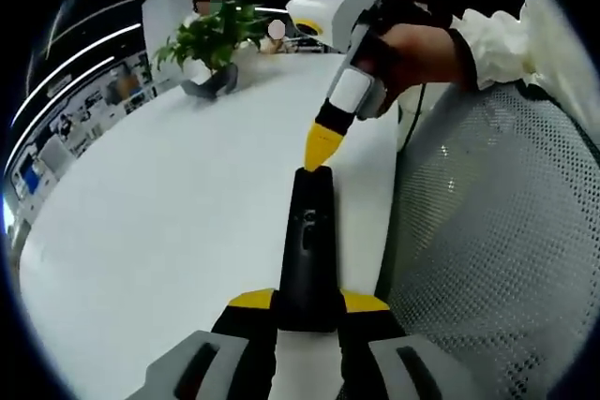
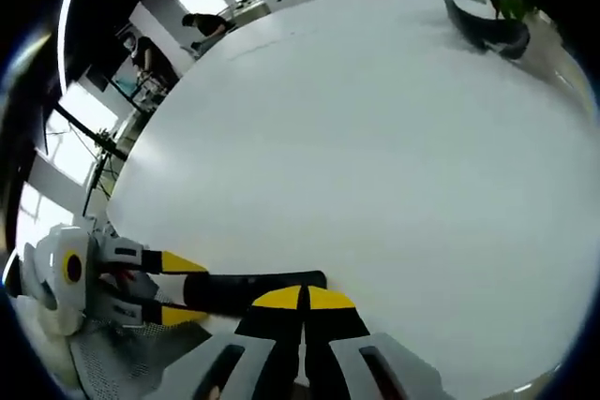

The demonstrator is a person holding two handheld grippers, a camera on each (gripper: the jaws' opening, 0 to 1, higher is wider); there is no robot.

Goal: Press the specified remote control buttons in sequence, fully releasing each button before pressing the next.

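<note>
The black remote is held above the white bench, its near end clamped between the jaws of the left gripper, probably to steady it for pressing. The right gripper, jaws closed together to a single yellow point, touches the remote's far end. A potted plant stands well apart.

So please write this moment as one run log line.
left tongs: shut on remote | right tongs: shut, tip at remote's far end | white table
</note>
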